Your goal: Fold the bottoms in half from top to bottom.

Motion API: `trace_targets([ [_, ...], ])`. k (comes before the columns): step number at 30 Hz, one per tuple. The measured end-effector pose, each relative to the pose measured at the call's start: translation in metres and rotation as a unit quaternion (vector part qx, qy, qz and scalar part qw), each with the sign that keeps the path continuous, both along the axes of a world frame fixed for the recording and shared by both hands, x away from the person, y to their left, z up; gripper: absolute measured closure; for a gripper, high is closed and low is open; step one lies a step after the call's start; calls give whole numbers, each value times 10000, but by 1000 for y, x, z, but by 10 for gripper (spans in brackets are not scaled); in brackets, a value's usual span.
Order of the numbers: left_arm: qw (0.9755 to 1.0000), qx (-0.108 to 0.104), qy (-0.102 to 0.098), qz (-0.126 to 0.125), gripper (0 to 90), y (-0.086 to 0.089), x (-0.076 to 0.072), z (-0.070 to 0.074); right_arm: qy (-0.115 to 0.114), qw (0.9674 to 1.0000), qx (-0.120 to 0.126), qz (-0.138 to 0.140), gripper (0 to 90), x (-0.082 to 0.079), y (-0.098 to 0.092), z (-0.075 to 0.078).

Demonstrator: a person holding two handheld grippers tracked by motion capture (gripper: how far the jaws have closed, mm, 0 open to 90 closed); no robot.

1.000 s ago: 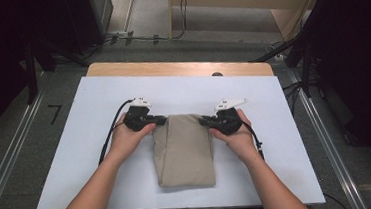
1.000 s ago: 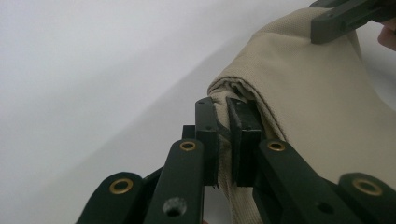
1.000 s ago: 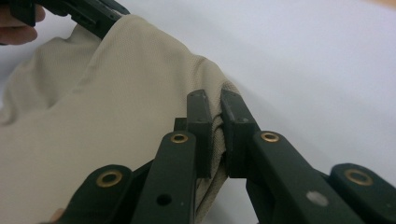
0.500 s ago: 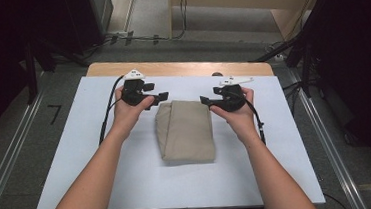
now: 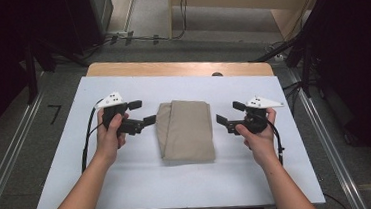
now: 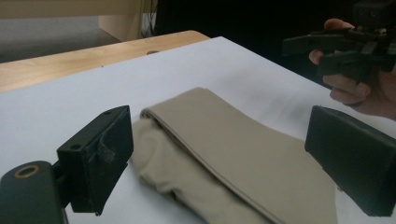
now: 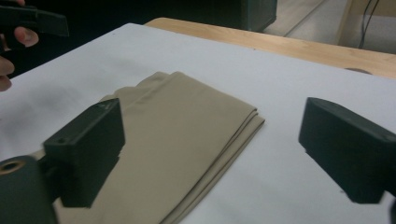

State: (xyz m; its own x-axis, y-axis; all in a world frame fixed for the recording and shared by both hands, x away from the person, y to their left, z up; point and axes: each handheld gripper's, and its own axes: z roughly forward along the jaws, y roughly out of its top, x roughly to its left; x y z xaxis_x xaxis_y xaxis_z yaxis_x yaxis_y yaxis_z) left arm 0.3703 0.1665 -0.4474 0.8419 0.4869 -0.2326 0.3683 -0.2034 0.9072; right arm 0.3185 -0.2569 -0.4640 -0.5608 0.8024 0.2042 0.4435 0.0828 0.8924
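A folded beige cloth [image 5: 184, 130] lies flat in the middle of the white sheet [image 5: 130, 189]. My left gripper [image 5: 143, 113] hovers just off the cloth's left edge, pointing at it. Its jaws have just been opening and stand wide apart with nothing between them. My right gripper [image 5: 229, 112] is held off the cloth's right edge, its jaws also just opened and empty. In the left gripper view the cloth [image 6: 252, 154] lies beyond the gripper [image 6: 224, 163], with the right gripper [image 6: 336, 46] farther off. The right gripper view shows the cloth [image 7: 187, 116] beyond the open gripper [image 7: 210, 154].
The white sheet covers a wooden table whose far edge [image 5: 170, 68] is bare. Metal rails [image 5: 326, 138] run along the floor on both sides. Dark stands and cables [image 5: 289, 51] sit behind the table.
Both grippers have let go of the cloth's side edges, opened wide and drawn outward away from it. The cloth now lies a little farther up the sheet.
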Motion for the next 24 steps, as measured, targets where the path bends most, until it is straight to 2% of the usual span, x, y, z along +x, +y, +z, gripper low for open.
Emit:
trace_targets([
  [4, 9999, -66, -9, 92, 74, 17, -21, -11, -71, 10000, 53, 30, 0, -22, -10, -5],
  [7, 10000, 14, -42, 71, 61, 28, -37, -17, -101, 9999, 94, 1, 0, -38, -18, -11],
  [8, 9999, 53, -70, 74, 27, 30, -41, -19, -125, 9999, 91, -14, 0, -45, -21, -14],
  [9, 9999, 61, -92, 53, 0, 35, -48, -21, -113, 9999, 97, -24, 0, -49, -23, -16],
  [13, 9999, 23, -88, 86, 0, 52, -70, -31, -113, 9999, 21, -128, 0, -74, -36, -26],
  [15, 9997, 168, -158, 100, 0, 57, -81, -33, -119, 9997, 67, -194, 0, -86, -44, -31],
  [17, 9998, -48, -163, 68, 0, 66, -92, -34, -156, 9994, 16, -317, 0, -101, -56, -38],
  [18, 9998, -39, -175, 91, 0, 71, -98, -36, -178, 9992, -75, -349, 0, -105, -61, -41],
  [19, 9996, 84, -244, 130, 0, 75, -101, -37, -163, 9988, -187, -428, 0, -112, -69, -44],
  [20, 9992, 209, -262, 210, 0, 80, -104, -40, -121, 9987, -163, -471, 0, -116, -74, -46],
  [21, 9992, 215, -223, 241, 0, 84, -105, -42, -50, 9985, -81, -542, 0, -121, -81, -50],
  [24, 9983, 326, -203, 430, 0, 98, -107, -46, -44, 9983, -32, -572, 0, -130, -90, -54],
])
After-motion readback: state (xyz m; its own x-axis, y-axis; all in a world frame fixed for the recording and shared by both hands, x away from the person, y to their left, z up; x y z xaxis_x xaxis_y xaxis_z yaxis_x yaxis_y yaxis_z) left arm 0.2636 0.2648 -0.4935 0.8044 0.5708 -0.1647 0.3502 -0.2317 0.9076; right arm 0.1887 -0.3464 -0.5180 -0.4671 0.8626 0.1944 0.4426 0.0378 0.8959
